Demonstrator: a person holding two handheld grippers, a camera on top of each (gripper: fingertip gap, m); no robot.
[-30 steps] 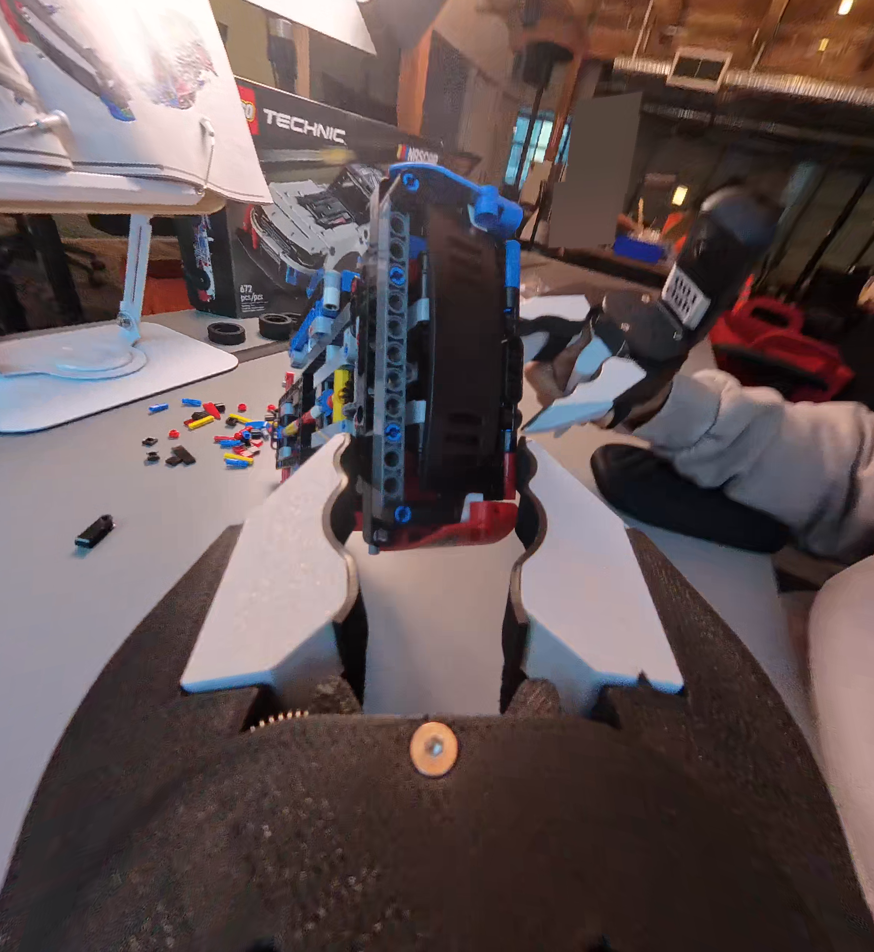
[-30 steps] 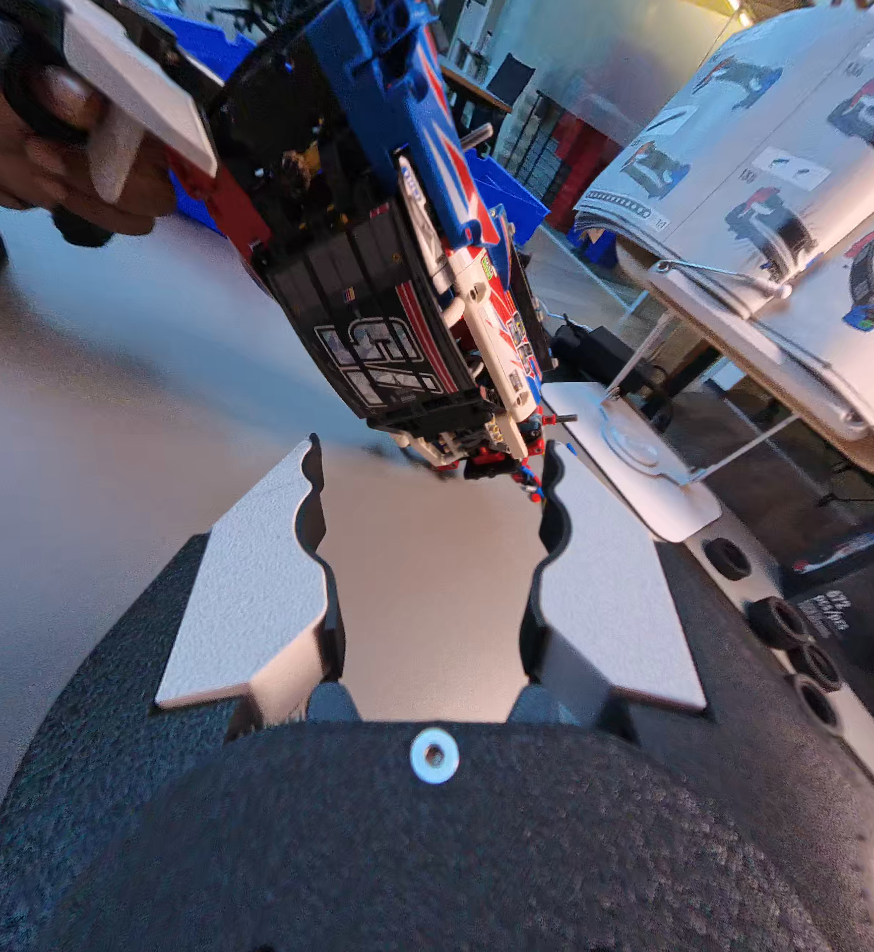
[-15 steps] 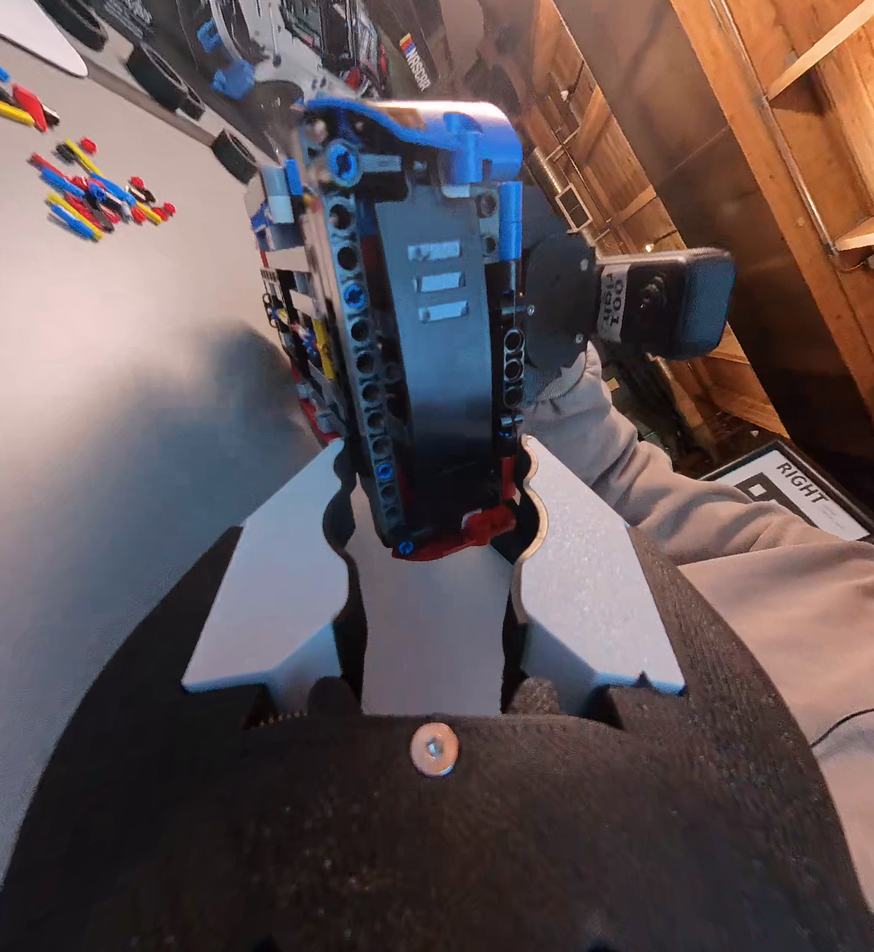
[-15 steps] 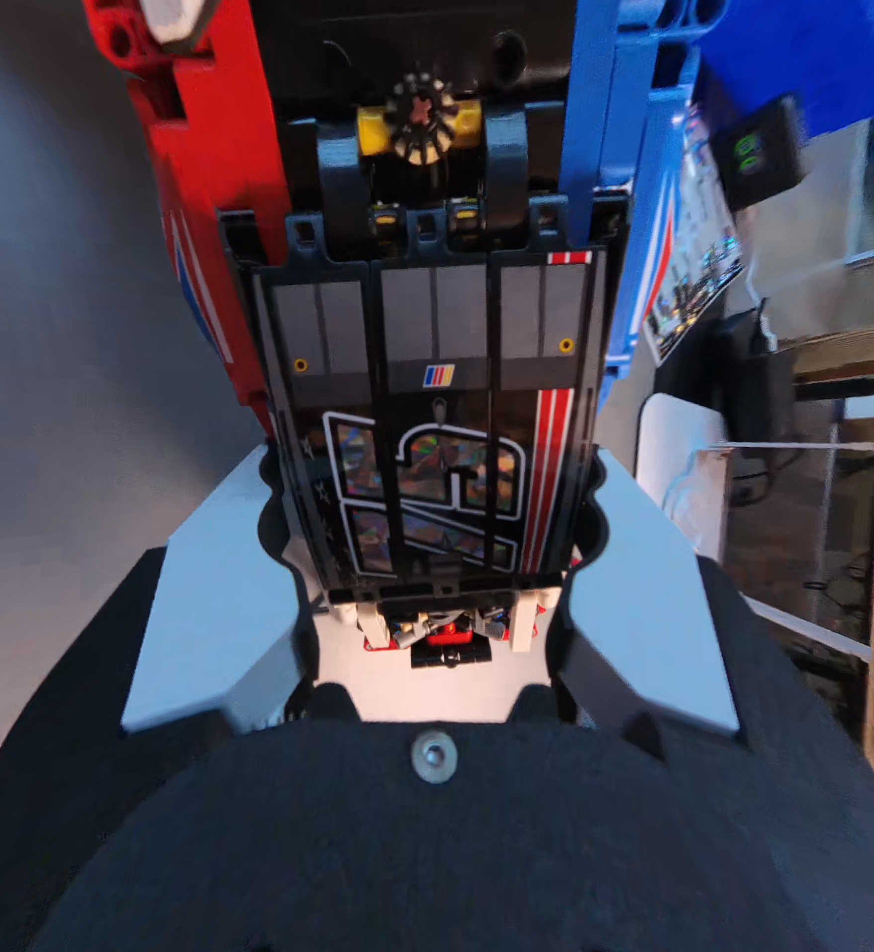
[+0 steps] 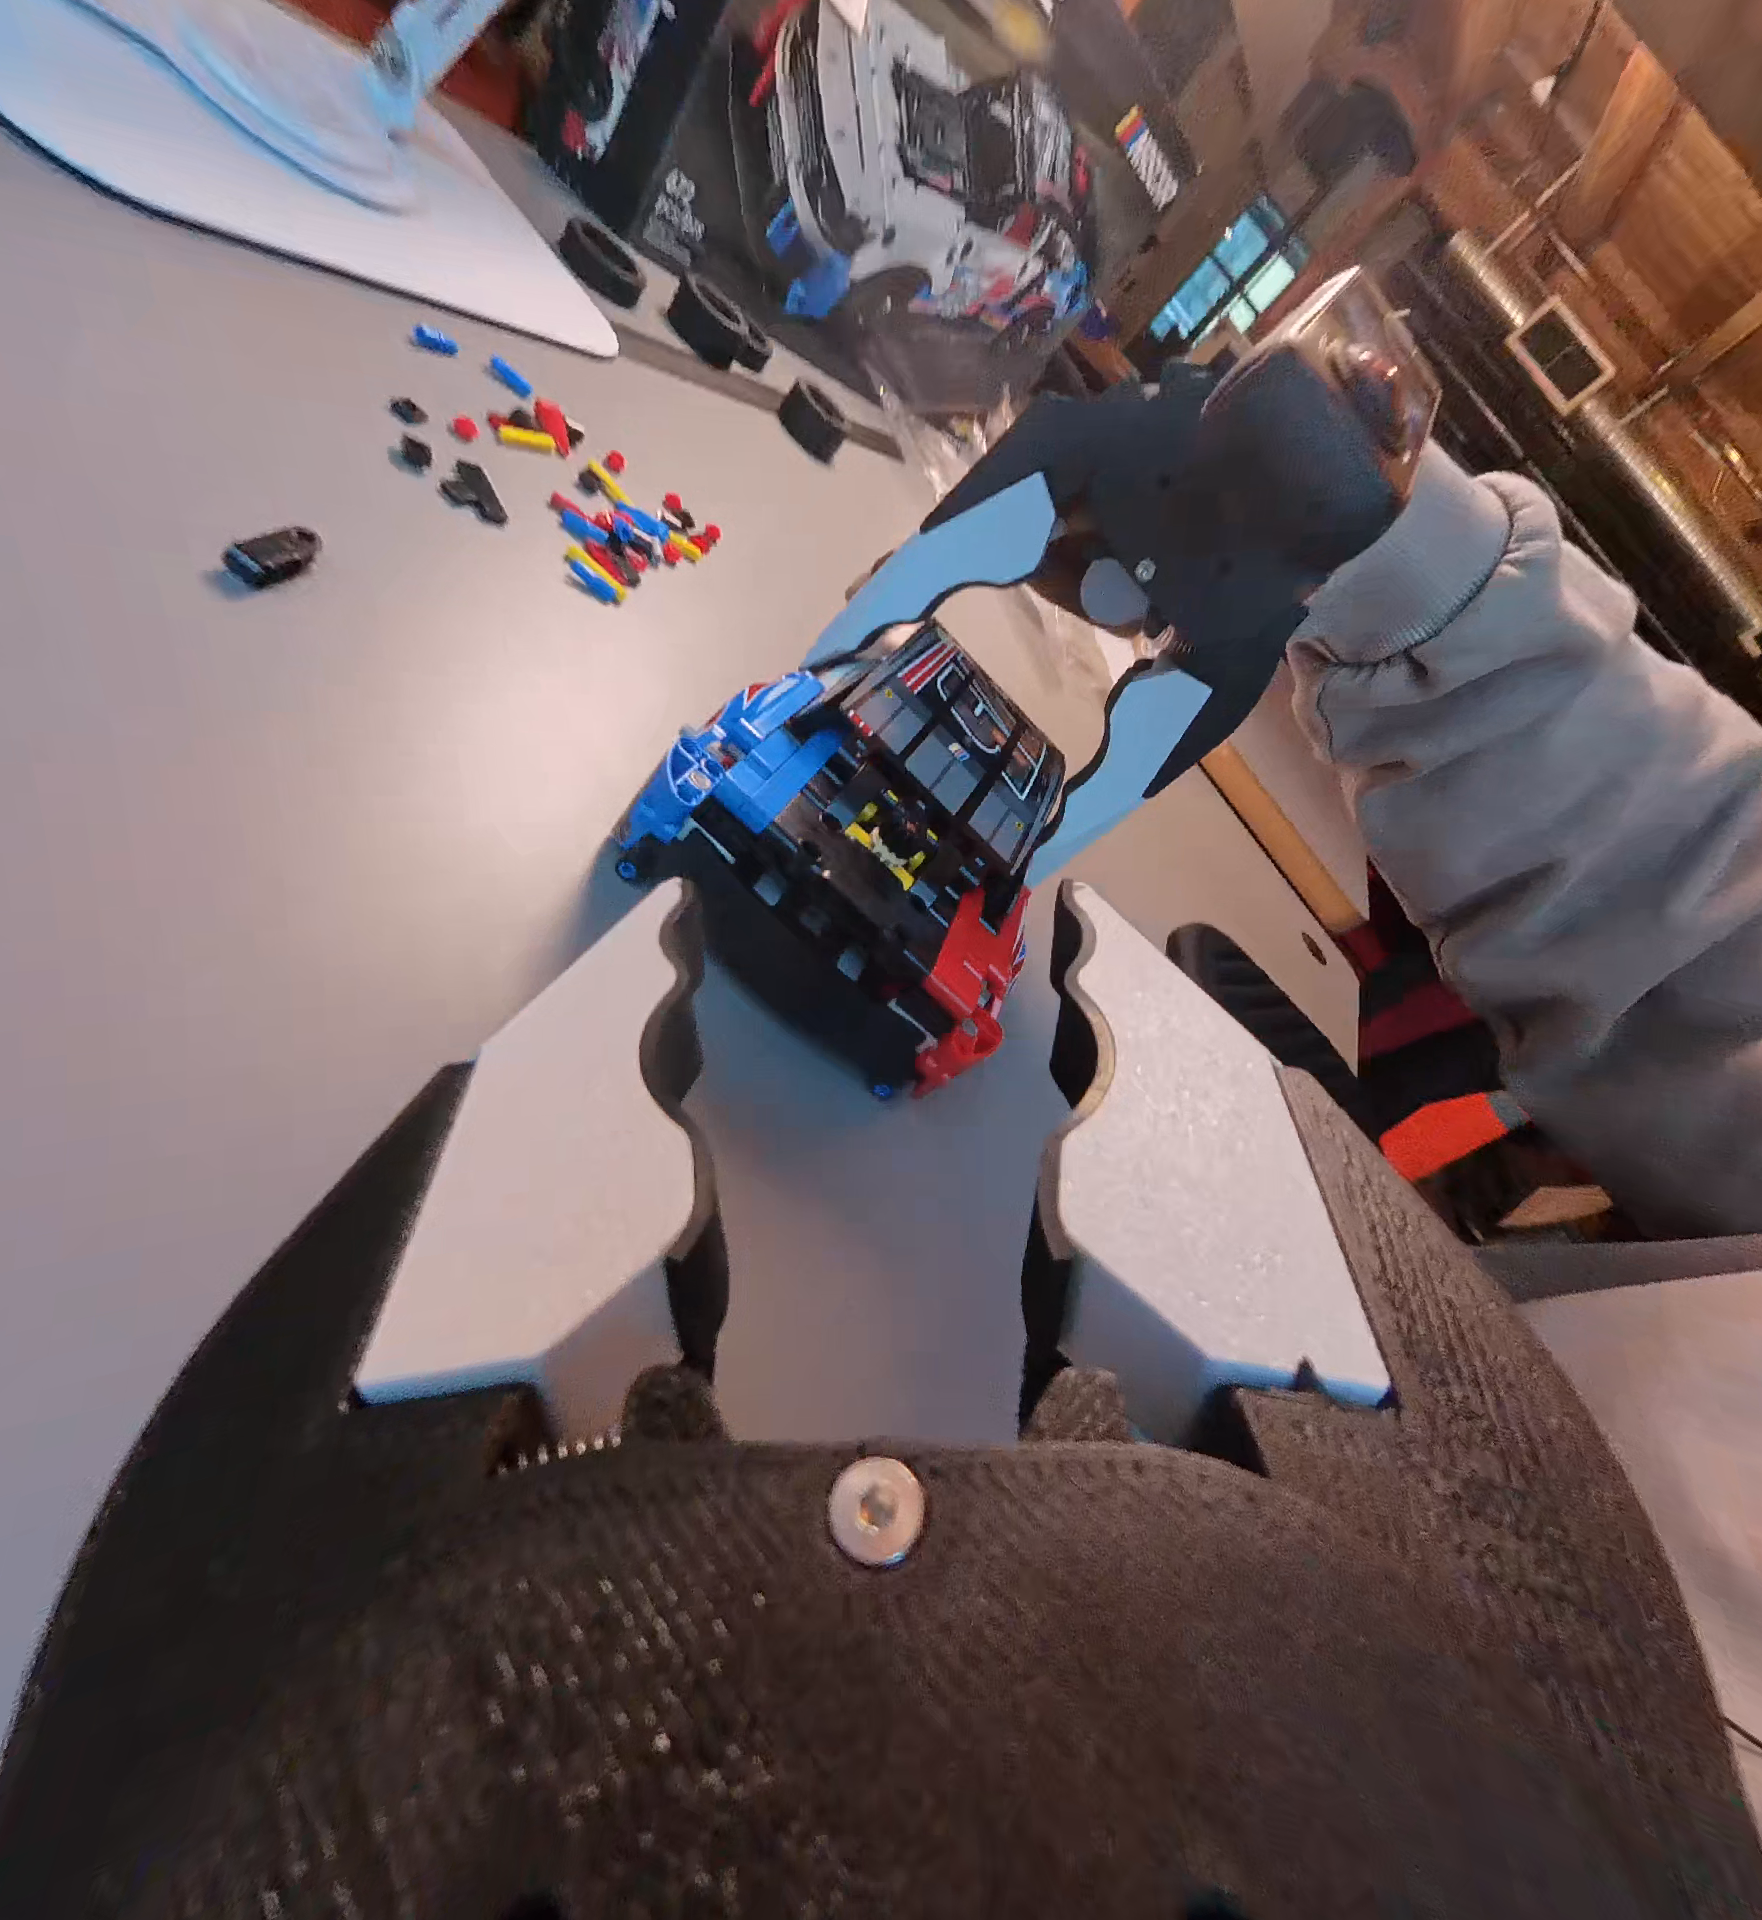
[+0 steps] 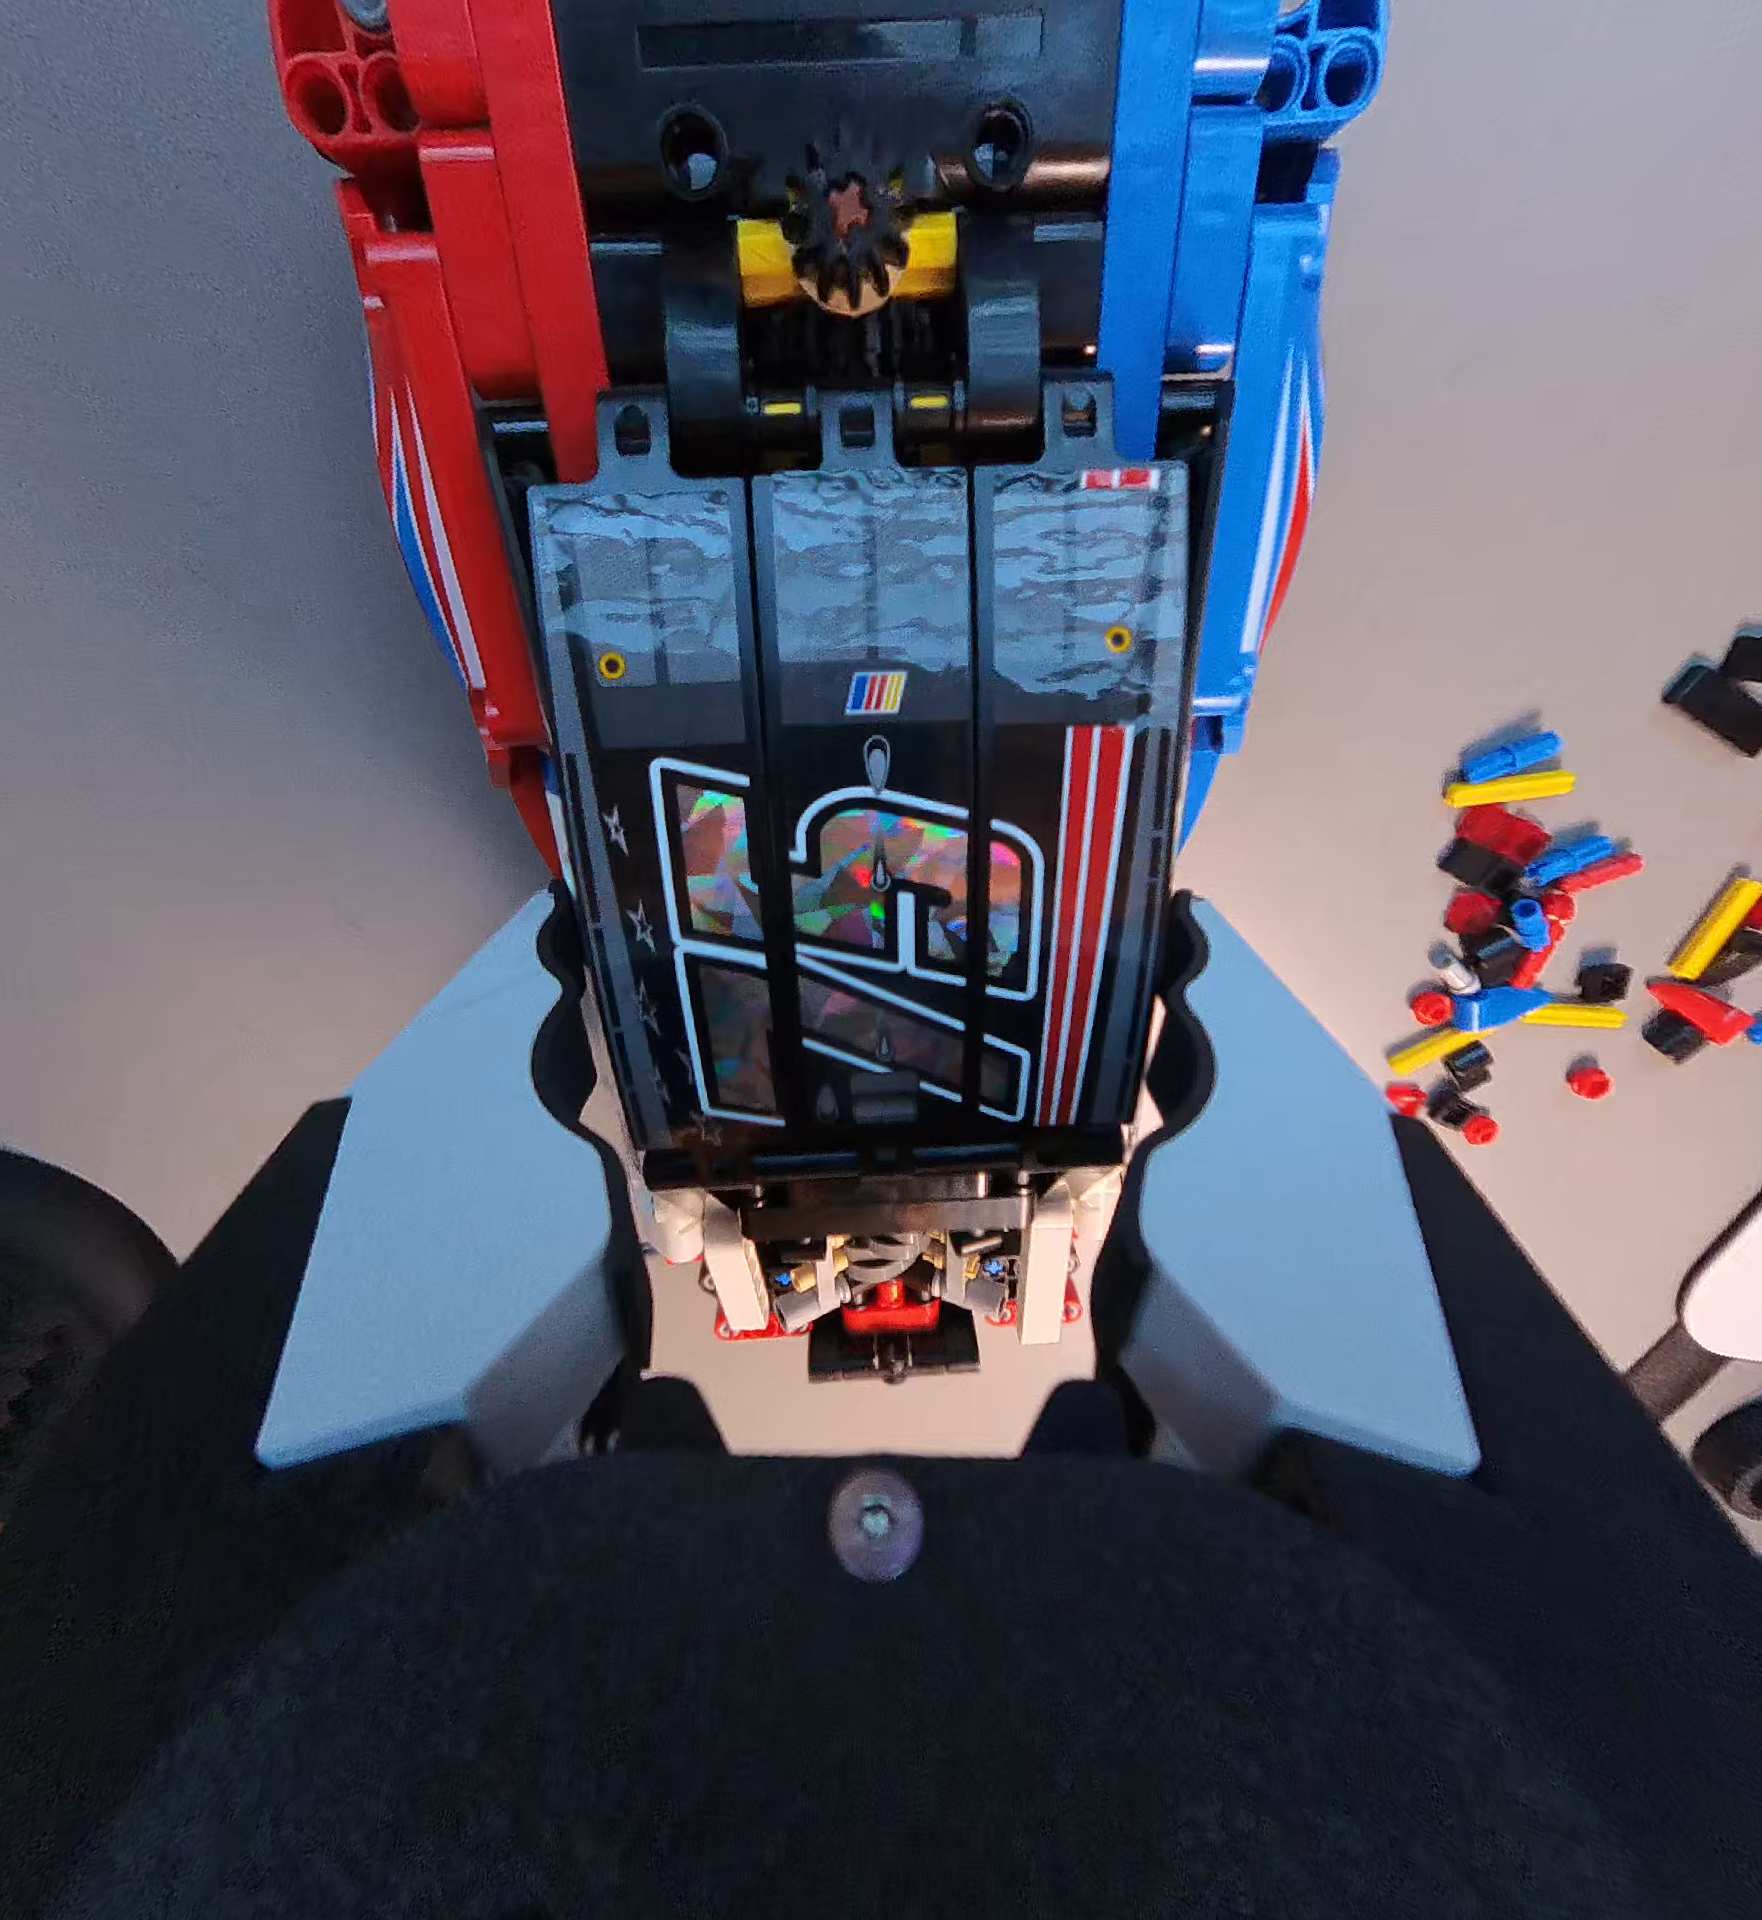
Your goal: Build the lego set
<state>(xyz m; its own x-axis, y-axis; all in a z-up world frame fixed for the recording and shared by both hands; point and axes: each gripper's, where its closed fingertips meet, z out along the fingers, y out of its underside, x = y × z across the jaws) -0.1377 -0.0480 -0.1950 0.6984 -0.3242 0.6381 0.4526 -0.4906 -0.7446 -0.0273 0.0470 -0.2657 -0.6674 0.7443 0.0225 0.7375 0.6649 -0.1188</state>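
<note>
Left tongs [image 5: 872, 997]: jaws spread wide, nothing between them. The fingertips stand on either side of the near red corner of the lego car [image 5: 856, 862] without touching it.

Lego car: rests on the grey counter [image 5: 233, 831], just ahead of the left tongs. One side is blue, the other red; the roof is black with a stickered panel.

Right tongs [image 6: 872, 1029]: jaws closed against both sides of the black roof section of the lego car [image 6: 872, 790], gripping it. In the left wrist view the right tongs [image 5: 970, 717] reach down onto the far end of the car from above, carried by a hand in a grey sleeve [image 5: 1542, 790].

Loose parts [image 5: 607, 520]: a scatter of small blue, red, yellow and black pieces lies on the counter, well apart from the car on its blue side. The same pile [image 6: 1583, 935] appears at the right edge of the right wrist view.

Farther back: several black tyres [image 5: 711, 312] sit along the counter edge, near a white stand base [image 5: 337, 197]. The set's box [image 5: 908, 187] stands behind them.
</note>
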